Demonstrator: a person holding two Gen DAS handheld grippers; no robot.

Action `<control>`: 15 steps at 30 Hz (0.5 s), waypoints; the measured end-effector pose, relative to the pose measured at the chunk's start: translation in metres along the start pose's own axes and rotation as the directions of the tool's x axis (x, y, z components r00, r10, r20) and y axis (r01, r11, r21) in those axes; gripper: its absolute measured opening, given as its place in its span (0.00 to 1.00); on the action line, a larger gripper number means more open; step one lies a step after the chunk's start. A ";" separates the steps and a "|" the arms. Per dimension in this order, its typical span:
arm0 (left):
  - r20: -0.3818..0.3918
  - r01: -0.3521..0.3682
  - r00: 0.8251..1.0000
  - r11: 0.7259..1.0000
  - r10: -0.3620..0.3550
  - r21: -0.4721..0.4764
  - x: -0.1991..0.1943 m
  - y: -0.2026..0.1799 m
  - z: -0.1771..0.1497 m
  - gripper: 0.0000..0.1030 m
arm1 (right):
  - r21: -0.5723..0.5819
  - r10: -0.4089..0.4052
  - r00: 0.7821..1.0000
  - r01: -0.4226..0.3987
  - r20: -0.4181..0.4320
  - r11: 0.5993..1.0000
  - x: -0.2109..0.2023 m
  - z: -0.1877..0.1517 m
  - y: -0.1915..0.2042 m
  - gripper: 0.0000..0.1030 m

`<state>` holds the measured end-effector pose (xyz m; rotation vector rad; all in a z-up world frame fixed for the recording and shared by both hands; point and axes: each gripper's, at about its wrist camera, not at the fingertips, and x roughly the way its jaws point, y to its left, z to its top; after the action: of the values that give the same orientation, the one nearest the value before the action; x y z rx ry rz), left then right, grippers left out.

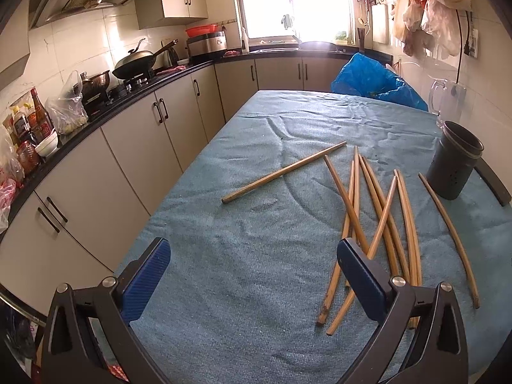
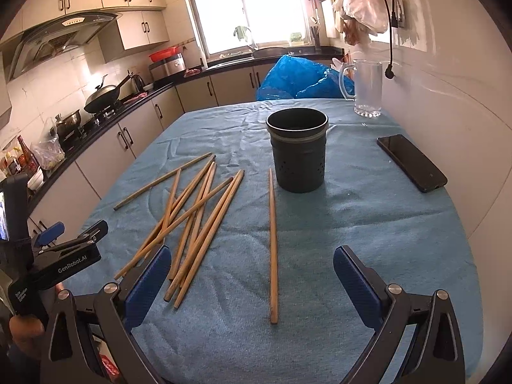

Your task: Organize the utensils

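Several wooden chopsticks lie in a loose pile point(image 2: 195, 220) on the blue tablecloth point(image 2: 320, 240); the pile also shows in the left wrist view point(image 1: 377, 224). One chopstick point(image 2: 273, 249) lies alone, right of the pile, and another point(image 1: 283, 172) lies apart on the pile's left. A dark perforated holder cup point(image 2: 299, 150) stands upright and empty behind them; it also shows in the left wrist view point(image 1: 454, 160). My left gripper point(image 1: 252, 268) is open above the cloth, its right finger over the pile's near ends. My right gripper point(image 2: 252, 275) is open around the lone chopstick's near end.
A black phone point(image 2: 411, 163) lies at the right near the wall. A clear plastic pitcher point(image 2: 368, 88) and a blue plastic bag point(image 2: 300, 78) stand at the table's far end. Kitchen counter point(image 1: 105, 108) with pans and bottles runs along the left.
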<state>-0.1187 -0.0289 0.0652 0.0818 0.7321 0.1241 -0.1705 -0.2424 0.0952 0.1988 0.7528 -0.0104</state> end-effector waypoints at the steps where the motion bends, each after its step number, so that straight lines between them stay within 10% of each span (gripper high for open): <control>1: 0.000 -0.001 1.000 1.000 0.001 0.001 0.001 0.000 -0.001 1.00 | 0.001 -0.001 1.000 0.001 -0.002 1.000 0.000 0.000 0.000 1.00; 15: -0.006 0.000 1.000 1.000 0.000 0.000 0.004 0.000 -0.004 1.00 | -0.012 0.004 1.000 -0.004 -0.011 1.000 0.003 -0.003 0.002 1.00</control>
<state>-0.1188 -0.0278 0.0599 0.0815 0.7385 0.1248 -0.1702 -0.2398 0.0915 0.1887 0.7632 -0.0008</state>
